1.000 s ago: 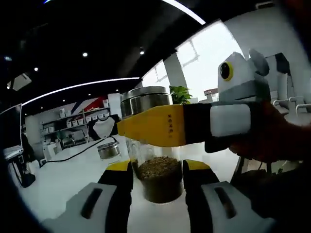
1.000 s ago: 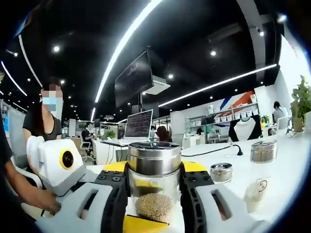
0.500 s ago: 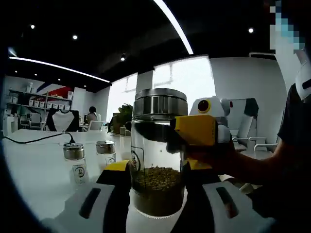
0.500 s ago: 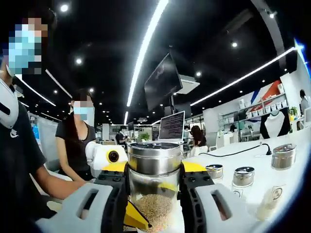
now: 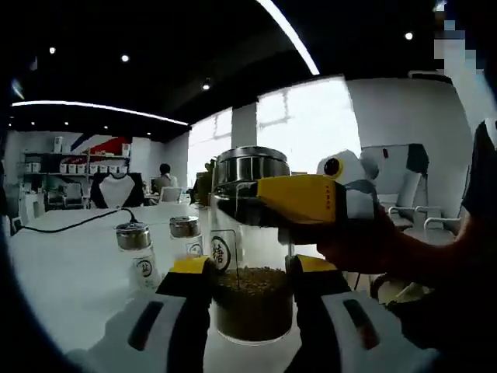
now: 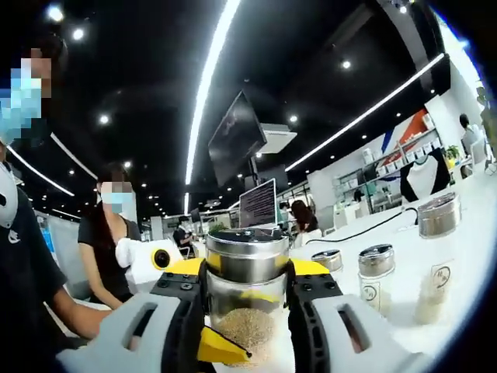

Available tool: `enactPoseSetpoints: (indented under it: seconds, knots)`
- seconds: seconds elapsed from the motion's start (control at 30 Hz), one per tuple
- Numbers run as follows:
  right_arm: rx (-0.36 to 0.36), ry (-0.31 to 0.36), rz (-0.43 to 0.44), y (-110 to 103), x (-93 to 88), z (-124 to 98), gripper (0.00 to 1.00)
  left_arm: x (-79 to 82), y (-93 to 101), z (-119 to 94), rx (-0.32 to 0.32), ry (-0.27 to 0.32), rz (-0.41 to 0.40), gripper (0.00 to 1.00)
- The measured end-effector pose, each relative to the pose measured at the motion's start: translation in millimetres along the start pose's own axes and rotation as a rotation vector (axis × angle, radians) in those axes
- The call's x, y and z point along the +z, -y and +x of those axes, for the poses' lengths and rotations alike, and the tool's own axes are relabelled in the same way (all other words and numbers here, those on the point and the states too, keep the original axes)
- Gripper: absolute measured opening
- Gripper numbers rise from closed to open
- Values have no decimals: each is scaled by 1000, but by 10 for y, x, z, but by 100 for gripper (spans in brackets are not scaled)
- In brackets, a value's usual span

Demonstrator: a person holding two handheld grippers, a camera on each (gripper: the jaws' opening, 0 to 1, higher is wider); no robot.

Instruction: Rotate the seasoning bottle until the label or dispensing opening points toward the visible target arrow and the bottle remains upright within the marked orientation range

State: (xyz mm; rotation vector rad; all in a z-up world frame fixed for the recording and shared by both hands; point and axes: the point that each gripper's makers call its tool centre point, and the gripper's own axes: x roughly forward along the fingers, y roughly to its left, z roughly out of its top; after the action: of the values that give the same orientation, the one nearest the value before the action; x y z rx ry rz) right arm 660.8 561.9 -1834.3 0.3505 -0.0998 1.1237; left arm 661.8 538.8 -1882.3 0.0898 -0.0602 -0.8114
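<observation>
The seasoning bottle (image 5: 252,299) is clear glass with a steel lid (image 5: 250,165) and brown seasoning in its lower half. It stands upright on the white table (image 5: 78,295). A round label (image 5: 221,252) shows on its left front. My left gripper (image 5: 250,268) is shut on the lower body, a yellow-tipped jaw on each side. My right gripper (image 6: 247,268) is shut on the bottle just under the lid (image 6: 247,252). In the left gripper view its yellow jaw crosses the neck from the right, held by a person's hand (image 5: 373,241).
Two small lidded shakers (image 5: 133,249) (image 5: 185,233) stand on the table to the left, with a black cable (image 5: 70,225) behind. More shakers (image 6: 377,272) (image 6: 436,233) stand at the right. A seated person (image 6: 109,249) is on the left and a hanging monitor (image 6: 237,140) above.
Both views have swung round the room with the hands. The label has turned a little further into the left gripper view. Both grippers keep their hold.
</observation>
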Motion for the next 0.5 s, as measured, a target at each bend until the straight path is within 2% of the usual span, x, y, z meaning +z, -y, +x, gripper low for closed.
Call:
enactPoseSetpoints:
  seconds: [0.1,0.2,0.3,0.43,0.47,0.5]
  knots:
    - [-55,8,-5,28,6,19,39,16,-92,4,84,11,26,43]
    - [-109,-13,-38,43,-11,58,38,-16,-184,-7,180,-16,108,43]
    - [-147,-22,-76,25,-39,98,38,-34,-265,-33,259,-22,143,43]
    - [-187,-23,-106,18,-75,139,38,-63,-293,-39,292,-34,157,43]
    - [-184,-31,-152,17,-78,139,37,-66,-299,-38,289,-35,155,43]
    - [-179,-38,-159,9,-82,136,37,-74,-312,-39,276,-35,153,44]
